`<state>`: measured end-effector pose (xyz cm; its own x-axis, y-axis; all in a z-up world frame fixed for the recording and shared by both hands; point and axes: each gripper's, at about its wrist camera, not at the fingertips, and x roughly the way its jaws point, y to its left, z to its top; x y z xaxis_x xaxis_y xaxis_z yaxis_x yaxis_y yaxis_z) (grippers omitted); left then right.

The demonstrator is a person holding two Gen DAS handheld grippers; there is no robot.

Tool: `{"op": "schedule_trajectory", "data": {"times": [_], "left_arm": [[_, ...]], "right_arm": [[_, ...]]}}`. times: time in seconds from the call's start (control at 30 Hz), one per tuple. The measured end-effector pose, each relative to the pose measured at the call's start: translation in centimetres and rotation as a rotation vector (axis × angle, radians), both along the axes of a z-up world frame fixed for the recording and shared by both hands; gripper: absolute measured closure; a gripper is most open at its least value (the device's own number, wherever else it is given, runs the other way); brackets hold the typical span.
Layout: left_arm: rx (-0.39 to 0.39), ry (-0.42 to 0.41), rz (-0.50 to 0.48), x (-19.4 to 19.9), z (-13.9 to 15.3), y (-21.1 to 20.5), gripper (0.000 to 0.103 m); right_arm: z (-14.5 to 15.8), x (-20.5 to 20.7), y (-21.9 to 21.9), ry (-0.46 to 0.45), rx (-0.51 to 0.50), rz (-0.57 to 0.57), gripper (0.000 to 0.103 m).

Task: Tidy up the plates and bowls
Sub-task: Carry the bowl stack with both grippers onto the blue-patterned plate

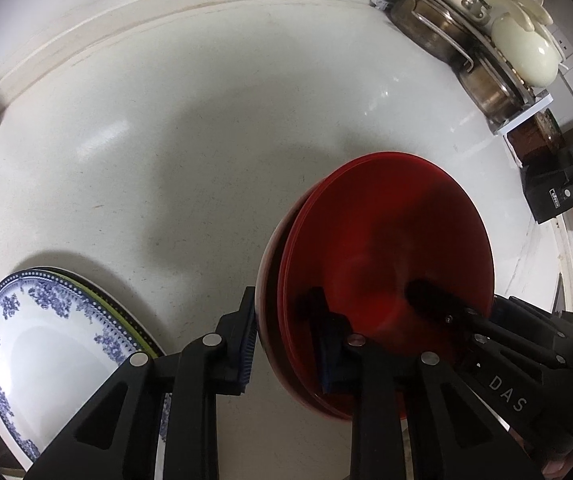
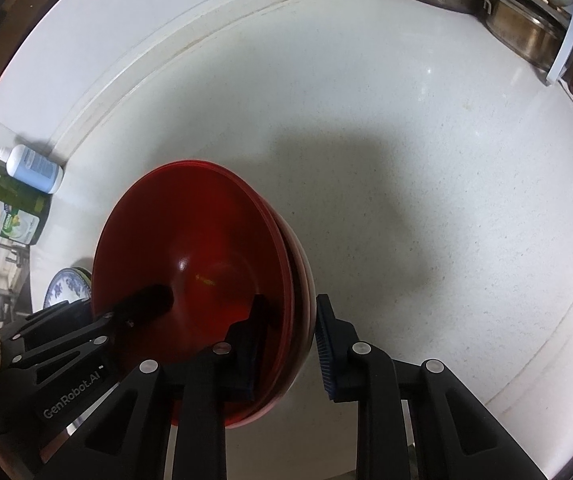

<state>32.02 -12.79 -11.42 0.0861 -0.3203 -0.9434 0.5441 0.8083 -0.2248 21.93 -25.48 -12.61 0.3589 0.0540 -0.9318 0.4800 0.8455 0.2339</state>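
Observation:
A stack of red bowls [image 1: 386,240] is held tilted above the white counter; it also shows in the right wrist view [image 2: 206,248]. My left gripper [image 1: 290,344] straddles the stack's left rim, one finger inside, one outside, with a small gap. My right gripper [image 2: 290,344] straddles the opposite rim the same way, its outer pad slightly off the wall. A blue-and-white patterned plate [image 1: 46,340] lies on a green-rimmed plate at the lower left, also visible in the right wrist view [image 2: 66,284].
A white dish rack [image 1: 522,116] with steel pots and cream lids stands at the back right. Soap bottles [image 2: 34,168] stand by the wall at the left. The counter edge runs along the right.

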Motion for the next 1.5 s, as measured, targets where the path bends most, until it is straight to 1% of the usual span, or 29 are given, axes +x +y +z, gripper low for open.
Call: {"op": "schedule_trajectory", "data": {"times": [0.17,0.43,0.67,0.83,1.13,1.5], "left_arm": [[-0.018,-0.027,0.020,-0.3,1.5,1.5,0.078],[-0.048,-0.066,0.079,-0.3,3.8,4.5,0.078],[-0.062,-0.101,0.164,-0.3,5.2,8.0,0.078],[-0.064,-0.125,0.233,-0.6,5.9,10.7,0.078],[-0.063,-0.141,0.345,-0.8,6.3,15.1,0.078],[-0.043,-0.140,0.456,-1.2,6.0,20.8,0.078]], "right_arm": [[1.0,0.2,0.7,-0.018,-0.007,0.013,0.078],[3.8,0.3,2.2,-0.067,-0.039,0.071,0.078],[5.3,1.0,4.3,-0.103,-0.045,0.142,0.078],[5.8,2.1,6.9,-0.120,-0.039,0.209,0.078],[6.6,3.6,11.5,-0.141,-0.032,0.325,0.078],[6.1,5.0,16.8,-0.132,-0.006,0.439,0.078]]}}
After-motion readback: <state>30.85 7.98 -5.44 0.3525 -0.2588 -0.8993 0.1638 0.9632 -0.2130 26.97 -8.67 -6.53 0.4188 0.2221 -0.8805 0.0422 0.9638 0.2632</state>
